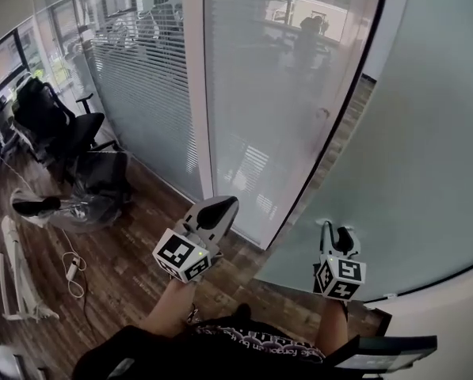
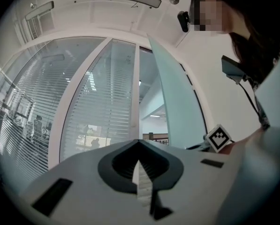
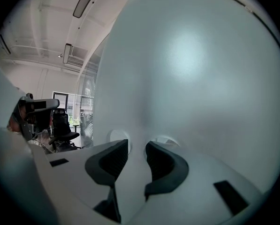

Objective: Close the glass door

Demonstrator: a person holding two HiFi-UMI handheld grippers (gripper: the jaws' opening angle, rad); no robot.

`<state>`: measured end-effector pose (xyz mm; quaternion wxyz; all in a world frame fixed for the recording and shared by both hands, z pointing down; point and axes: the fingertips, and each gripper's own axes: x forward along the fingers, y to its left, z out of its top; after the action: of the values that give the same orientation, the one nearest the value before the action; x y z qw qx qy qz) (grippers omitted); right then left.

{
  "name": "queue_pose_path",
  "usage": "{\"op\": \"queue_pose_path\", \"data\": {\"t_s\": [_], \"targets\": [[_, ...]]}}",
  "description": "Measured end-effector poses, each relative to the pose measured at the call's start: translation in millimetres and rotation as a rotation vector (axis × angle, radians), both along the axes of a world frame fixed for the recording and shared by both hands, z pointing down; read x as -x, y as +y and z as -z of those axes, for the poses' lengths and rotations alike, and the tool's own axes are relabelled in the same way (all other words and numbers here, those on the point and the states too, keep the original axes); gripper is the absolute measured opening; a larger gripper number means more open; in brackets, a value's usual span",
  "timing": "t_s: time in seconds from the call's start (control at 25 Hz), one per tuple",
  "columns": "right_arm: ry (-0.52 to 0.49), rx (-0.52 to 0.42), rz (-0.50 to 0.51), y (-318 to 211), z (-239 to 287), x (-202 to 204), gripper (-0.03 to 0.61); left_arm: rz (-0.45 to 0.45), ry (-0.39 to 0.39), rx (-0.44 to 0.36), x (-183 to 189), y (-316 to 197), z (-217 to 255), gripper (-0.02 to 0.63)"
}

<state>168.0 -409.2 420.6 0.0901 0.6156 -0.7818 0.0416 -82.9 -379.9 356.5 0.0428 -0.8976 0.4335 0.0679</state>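
The frosted glass door [image 1: 426, 149] fills the right of the head view, swung out from the white frame post [image 1: 196, 93], its dark free edge [image 1: 331, 133] running down the middle. My right gripper [image 1: 336, 234] points at the door near that edge. In the right gripper view its jaws stand apart [image 3: 136, 146] close to the frosted pane [image 3: 191, 69]. Two round fittings [image 3: 165, 139] show just behind the tips, and no separate thing shows between the pads. My left gripper [image 1: 220, 210] hangs in front of the doorway, shut [image 2: 139, 146] and holding nothing.
Glass partitions with white blinds [image 1: 141, 93] run along the back left. Black office chairs [image 1: 58, 121] and loose cables [image 1: 71, 267] sit on the wood floor [image 1: 133, 267] at left. The person's dark clothing [image 1: 220, 347] is at the bottom.
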Motion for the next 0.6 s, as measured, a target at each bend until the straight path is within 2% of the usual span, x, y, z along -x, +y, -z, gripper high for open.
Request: {"op": "queue_pose_path", "data": {"t_s": [0.28, 0.6], "targets": [[-0.009, -0.009, -0.018, -49, 1, -9, 0.124, -0.01, -0.005, 0.001, -23, -44, 1, 0.003], [-0.026, 0.0, -0.029, -97, 2, -16, 0.124, 0.012, -0.022, 0.021, -14, -72, -4, 0.003]]}}
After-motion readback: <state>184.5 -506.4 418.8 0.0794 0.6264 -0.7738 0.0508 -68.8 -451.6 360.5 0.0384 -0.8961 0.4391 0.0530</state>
